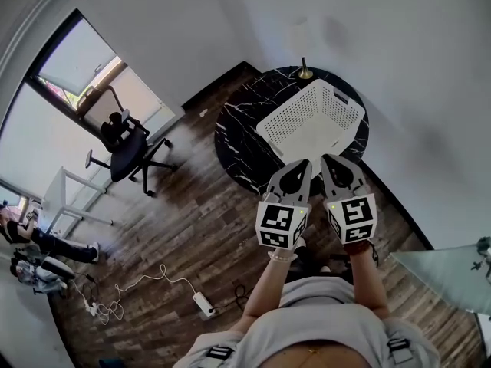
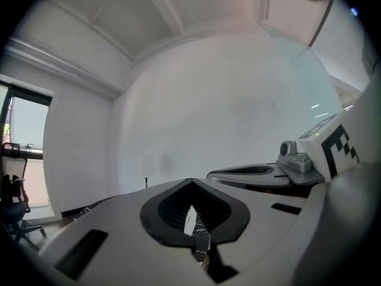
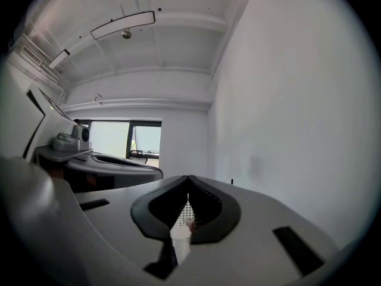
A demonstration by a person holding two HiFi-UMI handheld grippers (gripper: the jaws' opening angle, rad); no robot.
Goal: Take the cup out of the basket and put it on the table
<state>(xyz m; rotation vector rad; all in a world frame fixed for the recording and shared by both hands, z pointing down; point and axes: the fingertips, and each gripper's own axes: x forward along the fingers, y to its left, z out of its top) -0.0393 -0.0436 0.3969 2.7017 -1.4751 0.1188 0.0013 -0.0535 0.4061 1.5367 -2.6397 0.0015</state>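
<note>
Hovering near the basket (image 1: 341,106) on the desk (image 1: 236,133), the left gripper (image 1: 306,162) and right gripper (image 1: 327,159) are held with jaws closed and empty.

Just ahead of the left claw (image 1: 306,163) and the right claw (image 1: 325,159) stood the white basket (image 1: 285,129), open-topped and covering much of the round black table (image 1: 234,140). Bare tabletop lay to the left of the left claw. Beyond the basket, a thin brass stand (image 1: 304,70) rose close to the wall (image 1: 399,52).
</note>
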